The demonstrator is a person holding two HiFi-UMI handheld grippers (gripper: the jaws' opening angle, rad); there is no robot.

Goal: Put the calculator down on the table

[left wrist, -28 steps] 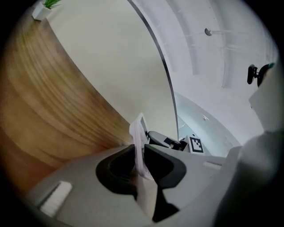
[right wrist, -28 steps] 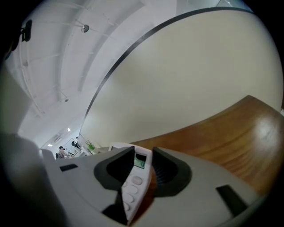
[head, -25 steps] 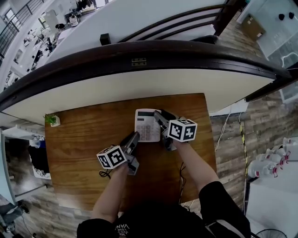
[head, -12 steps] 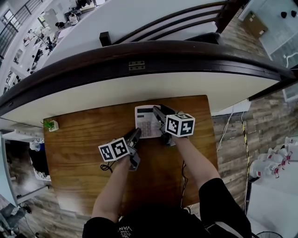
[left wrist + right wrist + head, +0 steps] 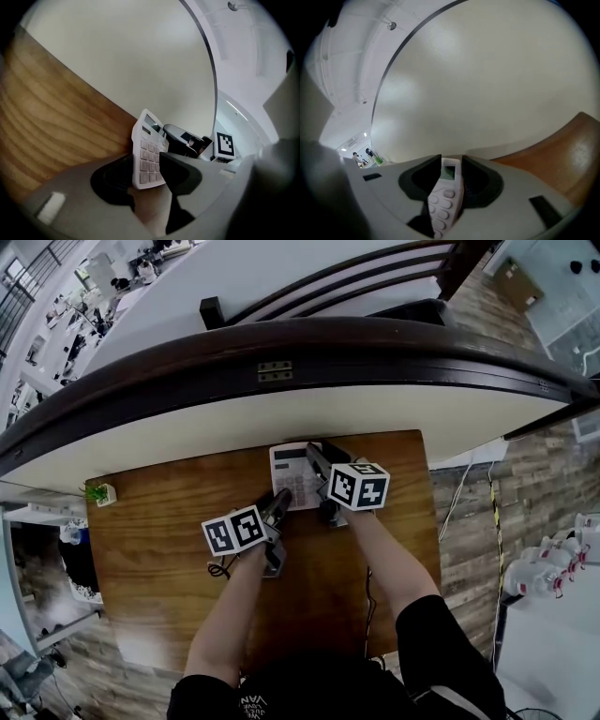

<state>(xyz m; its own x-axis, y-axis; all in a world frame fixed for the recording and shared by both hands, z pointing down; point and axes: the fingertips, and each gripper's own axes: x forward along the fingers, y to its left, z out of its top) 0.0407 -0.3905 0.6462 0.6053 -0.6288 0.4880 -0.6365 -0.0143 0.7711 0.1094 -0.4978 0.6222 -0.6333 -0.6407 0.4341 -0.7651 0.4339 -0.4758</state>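
A white calculator (image 5: 292,474) is at the far edge of the wooden table (image 5: 159,531). My right gripper (image 5: 315,463) is shut on its right side; in the right gripper view the calculator (image 5: 446,194) runs edge-on between the jaws, which are easing open. In the left gripper view the calculator (image 5: 146,152) stands tilted above the wood. Its near end lies between the jaws of my left gripper (image 5: 147,180), which are opening and do not press on it. In the head view my left gripper (image 5: 278,502) sits at the calculator's near left corner.
A curved white wall (image 5: 281,409) with a dark wooden rail rises right behind the table's far edge. A small potted plant (image 5: 97,492) stands at the far left corner. A dark cable (image 5: 217,568) lies near my left hand. Bare wood stretches to the left and towards me.
Both grippers and the calculator have shifted towards the table's far edge. The left gripper has drawn in closer to the calculator's near corner.
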